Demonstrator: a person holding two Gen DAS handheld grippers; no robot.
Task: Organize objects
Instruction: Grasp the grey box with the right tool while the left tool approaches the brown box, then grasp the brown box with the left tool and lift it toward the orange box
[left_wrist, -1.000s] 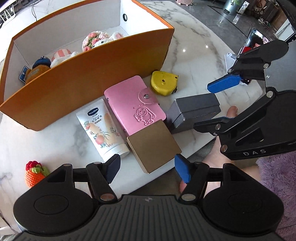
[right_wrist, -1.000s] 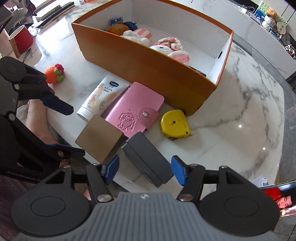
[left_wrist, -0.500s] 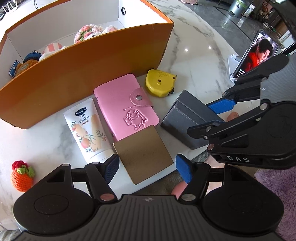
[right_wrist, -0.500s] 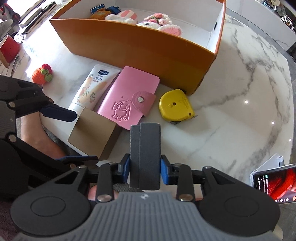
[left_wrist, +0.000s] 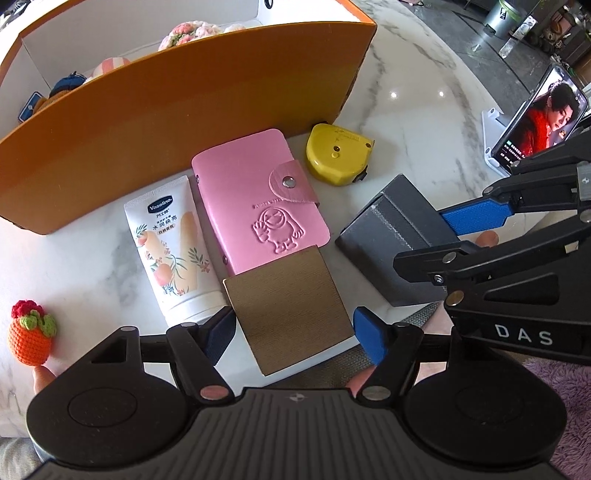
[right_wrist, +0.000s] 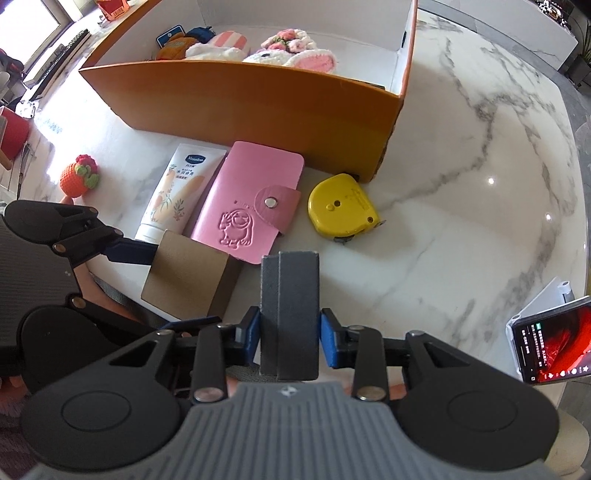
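In the right wrist view, the right gripper (right_wrist: 290, 341) pinches the grey box (right_wrist: 290, 314) on both sides, lifted on edge above the marble table (right_wrist: 461, 221). The left wrist view shows the left gripper (left_wrist: 293, 332) spread wide, its jaws having just been opening, flanking the brown box (left_wrist: 290, 308) without pressing it. Beyond lie the pink card holder (left_wrist: 258, 199), lotion tube (left_wrist: 173, 247) and yellow tape measure (left_wrist: 336, 157). Only the right view looks down onto the plush toys (right_wrist: 291, 50) inside the orange box (right_wrist: 258, 99).
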